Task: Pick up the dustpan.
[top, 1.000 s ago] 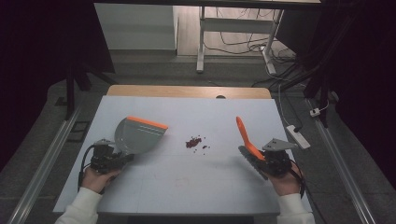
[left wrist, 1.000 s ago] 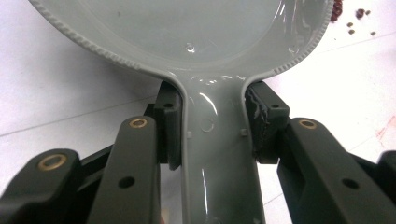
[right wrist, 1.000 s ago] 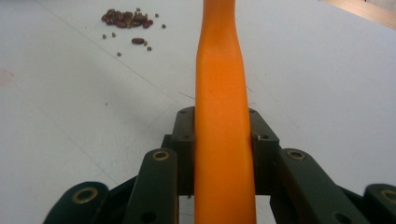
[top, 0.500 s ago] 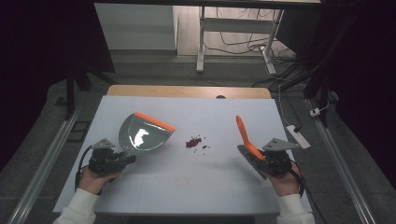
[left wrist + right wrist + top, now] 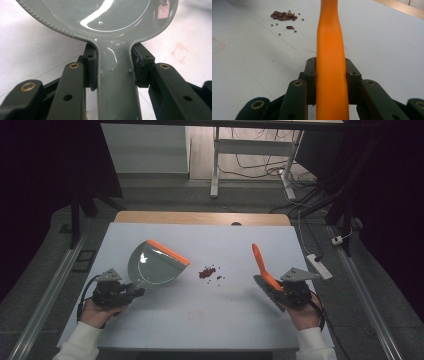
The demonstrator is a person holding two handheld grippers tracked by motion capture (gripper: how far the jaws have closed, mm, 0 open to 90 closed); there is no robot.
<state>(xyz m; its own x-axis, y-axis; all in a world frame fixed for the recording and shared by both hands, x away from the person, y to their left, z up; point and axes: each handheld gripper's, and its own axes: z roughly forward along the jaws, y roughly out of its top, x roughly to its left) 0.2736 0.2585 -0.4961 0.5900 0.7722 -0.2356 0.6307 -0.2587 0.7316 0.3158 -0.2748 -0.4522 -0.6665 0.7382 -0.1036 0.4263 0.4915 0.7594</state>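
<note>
Claw on the left (image 5: 131, 292) was pinching the grey handle of a dustpan (image 5: 152, 265), its pads pressed against both sides of the neck, as the left gripper view (image 5: 113, 72) made plain. That grip seemed meant to hold the pan tilted, with its orange lip (image 5: 167, 252) turned toward the little heap of dark red beans (image 5: 208, 272) lying near the middle of the white worktop (image 5: 200, 320). Over on the right, the other claw (image 5: 280, 292) was clamped on the orange handle of a small brush (image 5: 264, 270), bristles low beside the hand and the handle tip pointing up and away. Holding it so probably kept the bristles ready to drag the beans toward the pan, which waited on the far side of the heap. Both tools stood well apart from the beans, so the sweeping looked not yet begun. From the right gripper view, the beans (image 5: 283, 15) showed as a tight cluster with a few strays and tiny greenish grains just beside it, detail the high view blurred into one smudge. From the left gripper view came the glossy inside of the pan (image 5: 100, 17), seemingly empty, and its ribbed rim. From above alone could one judge how pan, heap and brush lined up across the worktop.
</note>
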